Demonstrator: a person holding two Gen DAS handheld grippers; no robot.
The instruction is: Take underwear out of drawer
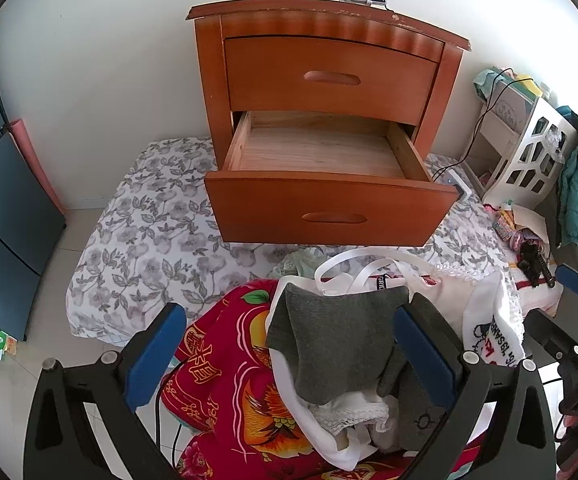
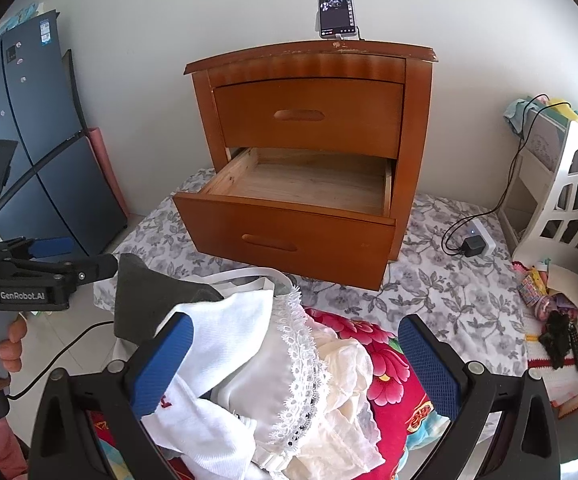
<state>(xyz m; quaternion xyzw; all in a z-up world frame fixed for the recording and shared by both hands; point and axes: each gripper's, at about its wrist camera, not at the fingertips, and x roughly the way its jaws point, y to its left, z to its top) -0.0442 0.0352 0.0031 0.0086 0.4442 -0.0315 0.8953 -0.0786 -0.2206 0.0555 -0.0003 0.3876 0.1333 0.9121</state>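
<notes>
Left tool [image 1: 289, 360] fills the bottom of its own view with its blue-padded fingers [image 1: 155, 356] spread wide, hanging over a grey garment [image 1: 329, 340] on the underwear pile [image 2: 289, 364], one pad beside the grey cloth and gripping nothing. Right tool [image 2: 295, 368] is likewise spread wide at the bottom of its view, above white lace-trimmed pieces, holding nothing. At the left edge of the right view a hand [image 2: 11, 348] grips the left tool's handle, whose body reads "GenRobot.AI". The pile lies on a red flowered cloth [image 1: 225, 380] bearing Chinese characters, in the lower centre. A strap label reads "GRIL" in part. Above, mid-frame, the nightstand [image 1: 325, 64] stands on a floral sheet [image 1: 149, 232] with its lower drawer [image 1: 321, 160] pulled out, bare wood inside. A phone [image 2: 335, 12] stands on top.
</notes>
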